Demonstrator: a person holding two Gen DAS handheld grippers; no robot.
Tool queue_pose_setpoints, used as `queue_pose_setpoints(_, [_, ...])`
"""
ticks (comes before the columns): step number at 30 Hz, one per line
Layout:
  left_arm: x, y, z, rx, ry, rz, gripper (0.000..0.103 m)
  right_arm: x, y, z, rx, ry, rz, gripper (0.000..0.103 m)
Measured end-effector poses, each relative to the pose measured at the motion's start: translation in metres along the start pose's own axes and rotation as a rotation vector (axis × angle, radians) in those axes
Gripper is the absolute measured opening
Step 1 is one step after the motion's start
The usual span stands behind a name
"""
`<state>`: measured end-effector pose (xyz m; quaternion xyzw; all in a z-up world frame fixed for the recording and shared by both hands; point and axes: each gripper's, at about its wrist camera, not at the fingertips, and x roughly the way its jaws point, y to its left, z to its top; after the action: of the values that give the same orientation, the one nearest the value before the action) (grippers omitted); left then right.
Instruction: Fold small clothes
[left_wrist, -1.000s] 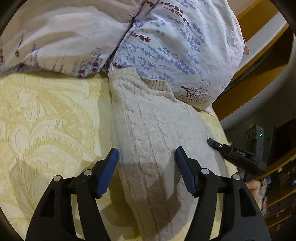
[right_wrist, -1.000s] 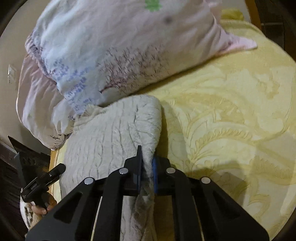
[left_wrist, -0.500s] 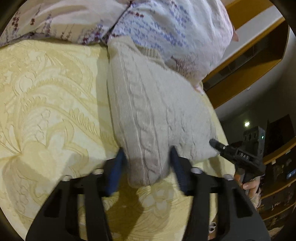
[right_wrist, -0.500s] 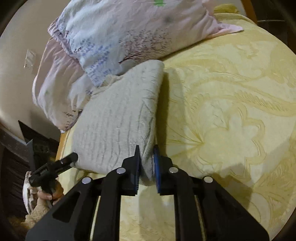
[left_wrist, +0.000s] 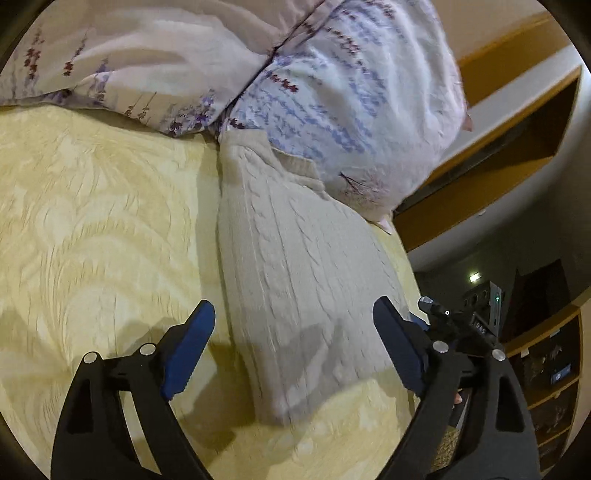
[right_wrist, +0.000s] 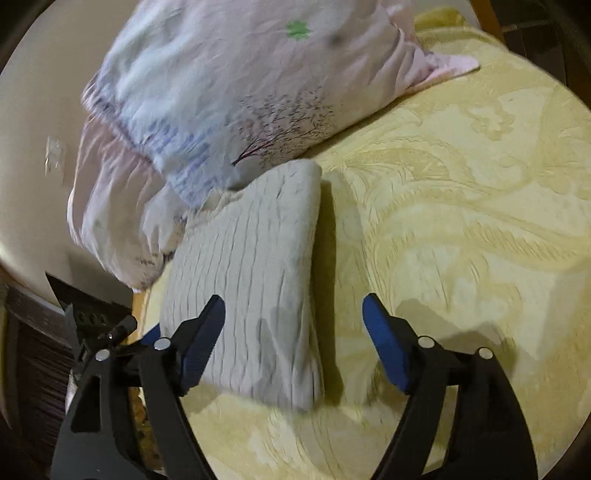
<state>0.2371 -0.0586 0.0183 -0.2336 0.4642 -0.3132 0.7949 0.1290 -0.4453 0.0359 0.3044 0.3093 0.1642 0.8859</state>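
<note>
A folded cream cable-knit sweater (left_wrist: 303, 280) lies on the yellow bedspread (left_wrist: 92, 221), its far end against the floral pillows (left_wrist: 351, 103). Both the left tool (left_wrist: 291, 350) and right tool (right_wrist: 293, 339) are opening, empty. The knit looks soft, floppy and light; its thick folded edge seems the surest hold.

We are in a bedroom of a home — we look down on a bed spread with a pale yellow cover embossed with leafy swirls (left_wrist: 92, 229). At its head lie soft pillows in white cotton printed with lavender sprigs and bare trees (left_wrist: 351, 92). Beyond the bed's edge we see an orange-brown wooden frame (left_wrist: 491, 147) and wooden shelves holding small items (left_wrist: 550, 373) — dim, ordinary household furniture.
</note>
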Motion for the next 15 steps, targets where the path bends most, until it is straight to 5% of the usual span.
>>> queue_pose_setpoints(12, [0.056,0.011,0.027,-0.075,0.123,-0.044,0.089,0.046,-0.008,0.029,0.068,0.062,0.079,0.076])
queue_pose_setpoints(15, [0.061,0.005,0.027,-0.065,0.126,-0.028,0.090,0.058,-0.004,0.028,0.057,0.098,0.120,0.063])
